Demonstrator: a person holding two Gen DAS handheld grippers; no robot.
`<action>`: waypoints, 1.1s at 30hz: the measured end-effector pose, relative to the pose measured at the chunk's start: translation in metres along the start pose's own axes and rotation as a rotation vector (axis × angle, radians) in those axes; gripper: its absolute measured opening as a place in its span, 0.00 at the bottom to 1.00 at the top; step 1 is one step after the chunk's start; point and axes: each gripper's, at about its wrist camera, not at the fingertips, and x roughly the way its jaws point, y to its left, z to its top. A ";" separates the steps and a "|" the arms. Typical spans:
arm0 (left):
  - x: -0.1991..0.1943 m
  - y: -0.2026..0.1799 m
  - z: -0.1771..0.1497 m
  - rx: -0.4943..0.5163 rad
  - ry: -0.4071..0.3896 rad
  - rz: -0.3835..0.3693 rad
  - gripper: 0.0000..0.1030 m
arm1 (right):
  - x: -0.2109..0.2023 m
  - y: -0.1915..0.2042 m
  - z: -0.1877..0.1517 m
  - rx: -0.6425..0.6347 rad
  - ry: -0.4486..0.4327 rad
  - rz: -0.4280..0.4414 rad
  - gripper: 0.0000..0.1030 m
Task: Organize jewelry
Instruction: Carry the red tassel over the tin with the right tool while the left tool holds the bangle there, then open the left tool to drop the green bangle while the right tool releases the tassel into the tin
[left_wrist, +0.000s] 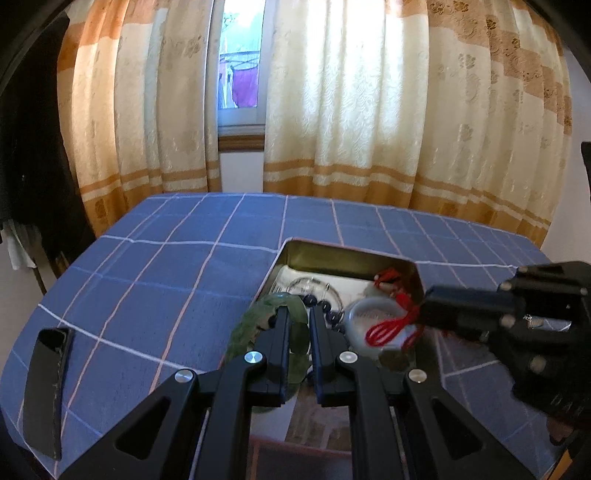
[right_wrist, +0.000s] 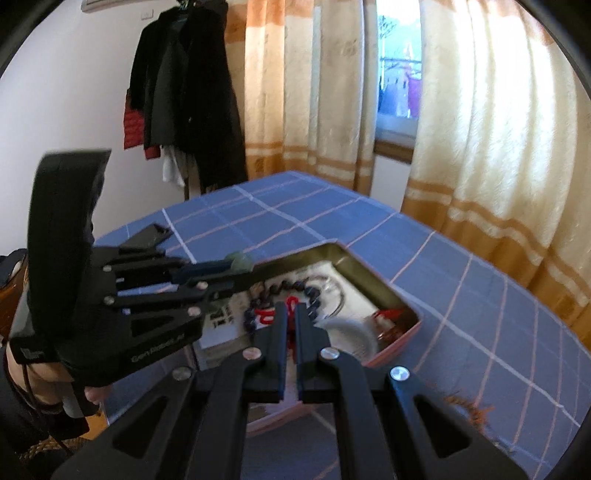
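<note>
An open tin box (left_wrist: 332, 254) with a gold inside and a pink outer wall (right_wrist: 388, 349) sits on the blue checked tablecloth. My left gripper (left_wrist: 299, 314) is shut on a green jade bangle (left_wrist: 255, 314) at the box's near-left corner; from the right wrist view it (right_wrist: 236, 266) holds the green piece (right_wrist: 241, 259) over the rim. My right gripper (right_wrist: 291, 308) is shut on a red knotted cord (right_wrist: 266, 315), which hangs over a white bangle (left_wrist: 369, 314). A dark bead bracelet (right_wrist: 295, 286) and a clear bangle (left_wrist: 314, 284) lie inside the box.
A flat black case (left_wrist: 48, 387) lies on the cloth at the left. A red tassel (left_wrist: 388, 277) rests in the box's far-right corner. A brown tassel (right_wrist: 469, 406) lies on the cloth right of the box. Curtains hang behind the table; dark coats (right_wrist: 184, 92) hang at the left.
</note>
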 end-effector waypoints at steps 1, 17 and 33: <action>0.001 0.000 -0.002 0.002 0.005 0.001 0.09 | 0.004 0.002 -0.003 0.001 0.010 0.006 0.04; 0.017 0.009 -0.014 -0.023 0.066 -0.025 0.10 | 0.030 0.003 -0.023 0.029 0.082 0.018 0.05; 0.002 0.001 -0.008 0.007 0.041 0.009 0.66 | 0.025 -0.006 -0.028 0.063 0.056 0.014 0.44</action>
